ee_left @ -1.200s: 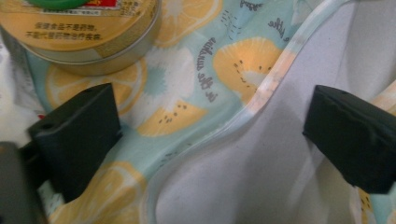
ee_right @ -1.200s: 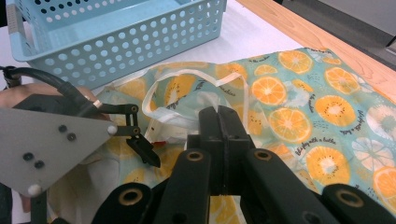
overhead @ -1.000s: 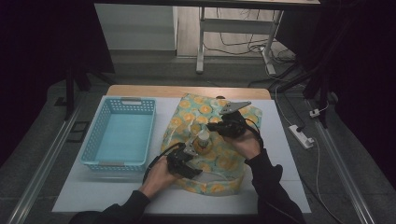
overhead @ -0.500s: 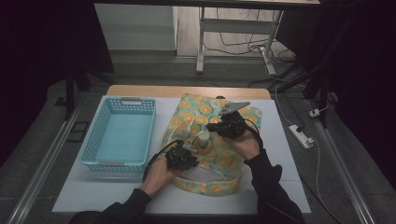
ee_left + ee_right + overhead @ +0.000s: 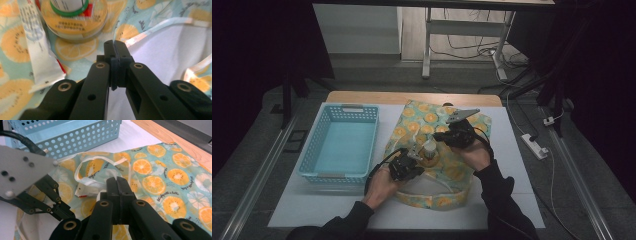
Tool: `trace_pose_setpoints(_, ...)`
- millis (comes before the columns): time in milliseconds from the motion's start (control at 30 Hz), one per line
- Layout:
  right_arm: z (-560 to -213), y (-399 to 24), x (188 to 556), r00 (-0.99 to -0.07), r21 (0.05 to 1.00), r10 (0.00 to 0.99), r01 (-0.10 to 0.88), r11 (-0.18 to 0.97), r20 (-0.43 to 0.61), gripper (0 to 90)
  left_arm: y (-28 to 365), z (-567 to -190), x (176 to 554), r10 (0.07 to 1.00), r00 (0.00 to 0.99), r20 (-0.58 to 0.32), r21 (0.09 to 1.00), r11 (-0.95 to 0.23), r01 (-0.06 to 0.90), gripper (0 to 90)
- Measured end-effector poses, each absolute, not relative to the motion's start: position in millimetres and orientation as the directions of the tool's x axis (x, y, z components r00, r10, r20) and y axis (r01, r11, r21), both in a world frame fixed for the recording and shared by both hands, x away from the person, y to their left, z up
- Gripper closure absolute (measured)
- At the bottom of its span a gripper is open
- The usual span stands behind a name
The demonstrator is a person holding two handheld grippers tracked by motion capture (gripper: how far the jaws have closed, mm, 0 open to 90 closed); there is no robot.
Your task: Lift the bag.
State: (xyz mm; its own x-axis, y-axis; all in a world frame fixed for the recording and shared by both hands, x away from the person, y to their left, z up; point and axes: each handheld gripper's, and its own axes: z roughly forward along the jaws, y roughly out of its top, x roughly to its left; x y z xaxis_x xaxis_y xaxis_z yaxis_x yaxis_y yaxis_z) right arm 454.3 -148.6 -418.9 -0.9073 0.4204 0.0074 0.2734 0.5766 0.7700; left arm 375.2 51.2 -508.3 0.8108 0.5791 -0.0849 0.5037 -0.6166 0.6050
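A fruit-print cloth bag (image 5: 432, 120) with a white lining lies spread on the white mat. On it stands a small bottle (image 5: 429, 150) with a yellow base and a green ring (image 5: 73, 17), next to a white sachet (image 5: 40, 47). My left gripper (image 5: 414, 157) sits at the bag's near-left edge. Its jaws have just been closing and now stand shut (image 5: 115, 46) on the bag's pale hem. My right gripper (image 5: 439, 136) hovers over the bag's middle, shut (image 5: 117, 181) on the bag where the white strap (image 5: 100, 160) loops.
A light blue perforated basket (image 5: 312, 150) stands empty at the left of the mat, close to the bag (image 5: 75, 137). The left gripper's grey plate (image 5: 22, 172) is near the right gripper. Bare wood (image 5: 412, 96) runs along the far edge. A power strip (image 5: 534, 146) lies on the floor at right.
The left gripper has shifted slightly toward the bottle and its jaws have closed on the bag's edge. The right gripper has kept still.
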Motion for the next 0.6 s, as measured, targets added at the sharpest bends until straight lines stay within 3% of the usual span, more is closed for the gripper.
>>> trace_pose_setpoints(600,-404,-149,452,-0.912,0.776,0.409,0.280,0.564,0.032,90.0,57,-481,374,0.570,0.808,-0.148,0.612,-0.589,0.528,89.9)
